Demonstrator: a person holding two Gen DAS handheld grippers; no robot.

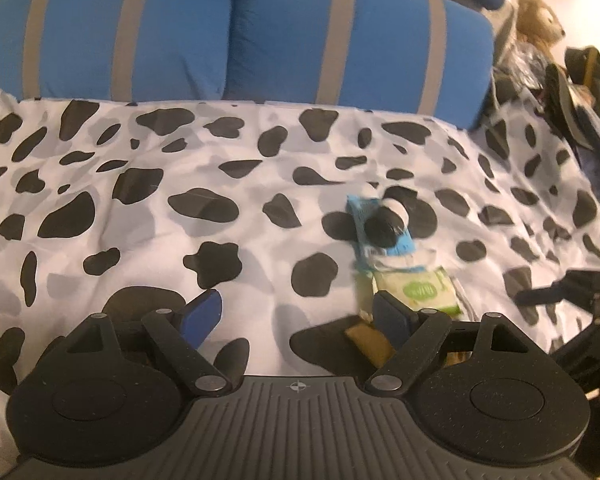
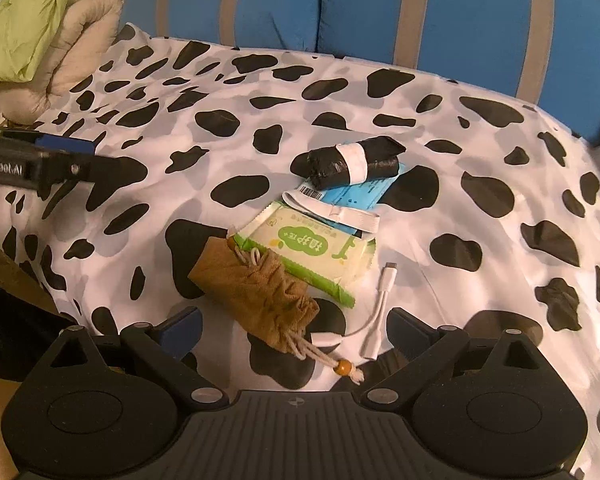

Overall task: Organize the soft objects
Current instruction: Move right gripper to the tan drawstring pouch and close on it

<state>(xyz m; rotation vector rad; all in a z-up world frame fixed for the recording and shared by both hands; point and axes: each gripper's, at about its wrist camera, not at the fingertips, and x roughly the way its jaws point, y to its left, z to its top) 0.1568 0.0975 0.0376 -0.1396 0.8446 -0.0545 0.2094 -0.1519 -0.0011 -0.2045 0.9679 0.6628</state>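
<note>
Bed covered with a cow-print sheet (image 2: 260, 92); blue striped pillows (image 2: 440, 12) run along the far edge. Soft items sit in one small cluster, nearer the near edge than the pillows.

Right gripper (image 2: 294, 330) spread wide, pinching nothing, fingers either side of the near end of the cluster. Brown drawstring pouch (image 2: 256, 292) lies between the fingers, its cord and bead pointing at the camera. White adapter cable (image 2: 374, 312) just beside the pouch, close to the gripper's right finger. Green-and-white tissue pack (image 2: 312, 252) touches the pouch's far side. Blue-and-white packet (image 2: 352, 196) lies past it, partly under the pack's far end. Black roll with a white band (image 2: 350, 162) rests on the packet's far end.

Left gripper (image 1: 298, 312) also spread, holding nothing; its right finger sits at the tissue pack (image 1: 416, 290) edge, contact can't be confirmed. Black roll (image 1: 384, 228) beyond it, blurred. In the right wrist view the left gripper's finger (image 2: 60, 156) shows at the left of the frame, well apart from the cluster.

Open sheet: wide band between cluster and pillows, plus broad room to both sides. Beige quilt (image 2: 52, 76) with a light green cloth (image 2: 24, 20) piled at the far left corner. Plush toy (image 1: 538, 20) and dark clutter (image 1: 576, 92) crowd the far right corner.
</note>
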